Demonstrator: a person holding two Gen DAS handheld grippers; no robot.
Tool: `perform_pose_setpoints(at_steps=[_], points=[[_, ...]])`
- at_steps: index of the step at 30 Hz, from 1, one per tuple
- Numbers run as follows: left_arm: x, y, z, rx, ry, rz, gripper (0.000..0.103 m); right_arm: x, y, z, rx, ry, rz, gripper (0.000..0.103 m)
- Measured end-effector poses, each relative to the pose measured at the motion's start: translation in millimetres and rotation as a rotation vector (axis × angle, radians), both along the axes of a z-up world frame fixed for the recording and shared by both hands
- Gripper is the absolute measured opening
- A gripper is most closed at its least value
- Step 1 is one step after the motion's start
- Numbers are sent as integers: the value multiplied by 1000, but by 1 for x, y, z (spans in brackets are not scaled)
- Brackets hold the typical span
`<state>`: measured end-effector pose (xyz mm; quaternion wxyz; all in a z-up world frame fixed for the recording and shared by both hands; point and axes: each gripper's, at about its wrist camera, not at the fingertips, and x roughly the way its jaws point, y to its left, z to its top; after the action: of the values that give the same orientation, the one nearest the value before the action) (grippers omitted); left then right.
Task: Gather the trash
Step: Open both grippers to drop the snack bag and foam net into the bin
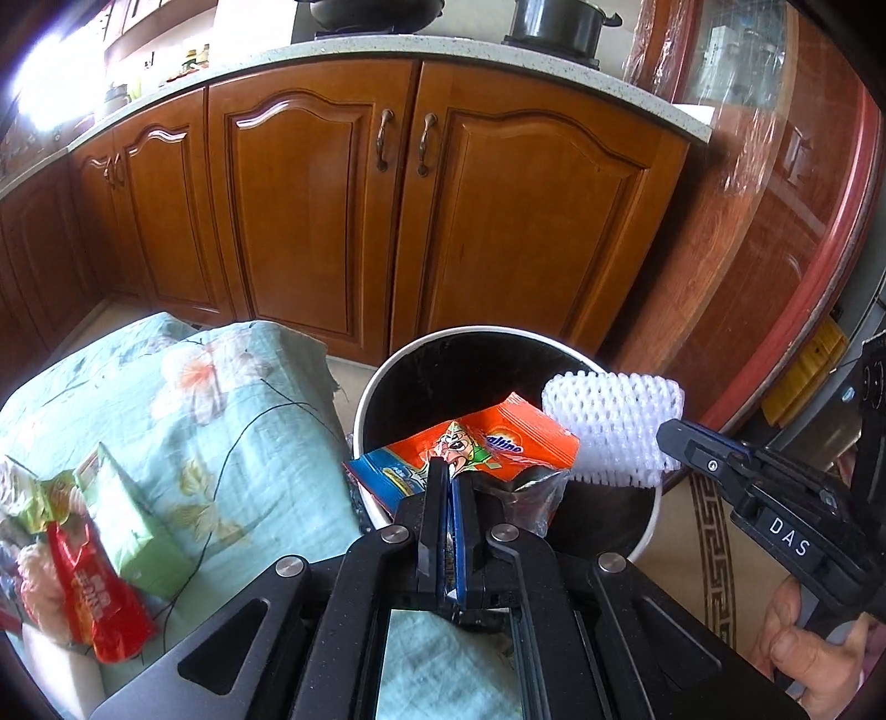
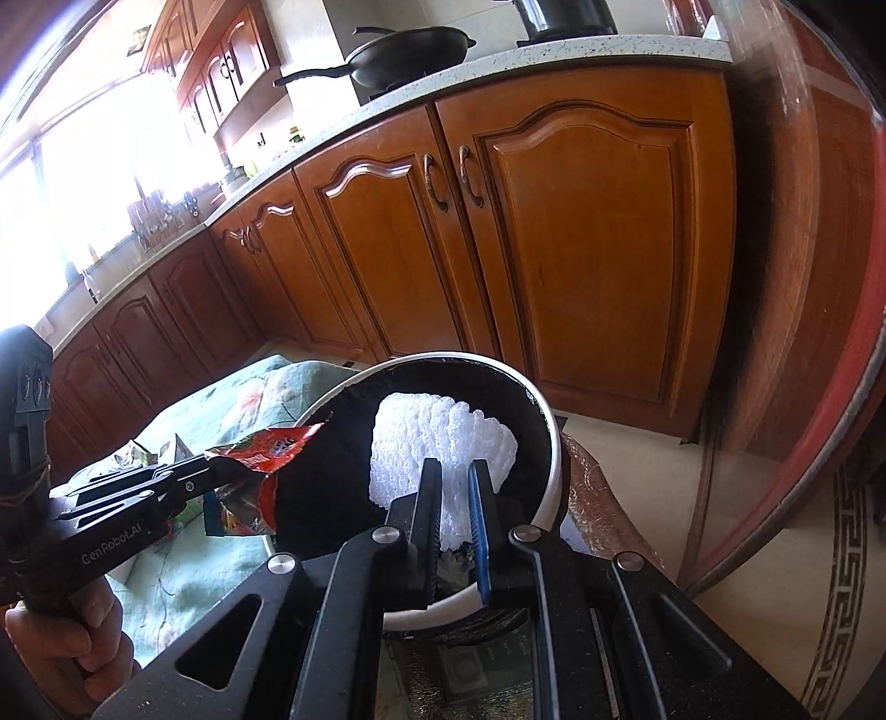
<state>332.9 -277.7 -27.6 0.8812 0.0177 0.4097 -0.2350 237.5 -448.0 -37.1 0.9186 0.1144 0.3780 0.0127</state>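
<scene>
Over the mouth of the bin, your left gripper (image 1: 447, 475) is clamped on an orange and blue snack wrapper (image 1: 487, 448); the fingers meet on its lower edge and the wrapper fans out above the opening. Your right gripper (image 2: 455, 487) is pinched on a white foam fruit net (image 2: 437, 443), also held above the opening, to the right of the wrapper and apart from it.

Bin (image 1: 368, 387): round, white rim, black liner. Interior reads dark; contents cannot be made out in either view.

Left of the bin, touching or just beside it: a surface under a pale green floral cloth (image 1: 221, 399). On the cloth, at its left end: a red packet (image 1: 94, 603), a light green carton (image 1: 133, 531) beside it, and more crumpled wrapping at the frame edge, too distorted to identify.

Room: wooden cabinet doors (image 1: 398, 194) behind the bin, speckled countertop (image 1: 310, 50) above them. On the counter, a black wok (image 2: 412, 55) and a dark pot (image 1: 556, 22). Floor (image 1: 698, 531) is light tile with a dark key-pattern border.
</scene>
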Motion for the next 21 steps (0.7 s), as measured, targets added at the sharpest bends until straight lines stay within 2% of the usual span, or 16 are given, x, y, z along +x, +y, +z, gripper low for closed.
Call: perform_pose_setpoints(at_steps=[2, 3, 5, 7, 8, 9, 11, 14, 17, 18, 19, 21], points=[[6, -6, -4, 7, 11, -1, 0, 4, 0, -2, -5, 9, 2, 11], [9, -8, -5, 11, 17, -1, 4, 6, -1, -4, -5, 12, 3, 14], [13, -12, -7, 15, 34, 1, 15, 11, -1, -7, -5, 25, 7, 15], [13, -12, -6, 9, 26, 8, 35, 15, -3, -10, 0, 40, 9, 20], [11, -12, -5, 7, 19, 6, 38, 17, -5, -11, 6, 41, 8, 26], [8, -11, -4, 5, 9, 4, 41, 16, -6, -12, 16, 42, 7, 37], [1, -5, -1, 2, -5, 7, 47, 14, -10, -12, 36, 35, -1, 50], [-12, 9, -1, -9, -15, 25, 58, 5, -12, -9, 57, 18, -14, 61], [-28, 30, -3, -28, -15, 59, 65, -7, -11, -6, 90, -6, -20, 83], [-35, 37, -4, -29, -17, 81, 71, -12, -10, -6, 102, -14, -23, 90], [-43, 45, -5, -29, -23, 104, 75, -15, -8, -6, 114, -20, -25, 92], [-58, 59, -7, -34, -36, 127, 76, -25, -2, -6, 138, -29, -24, 95]])
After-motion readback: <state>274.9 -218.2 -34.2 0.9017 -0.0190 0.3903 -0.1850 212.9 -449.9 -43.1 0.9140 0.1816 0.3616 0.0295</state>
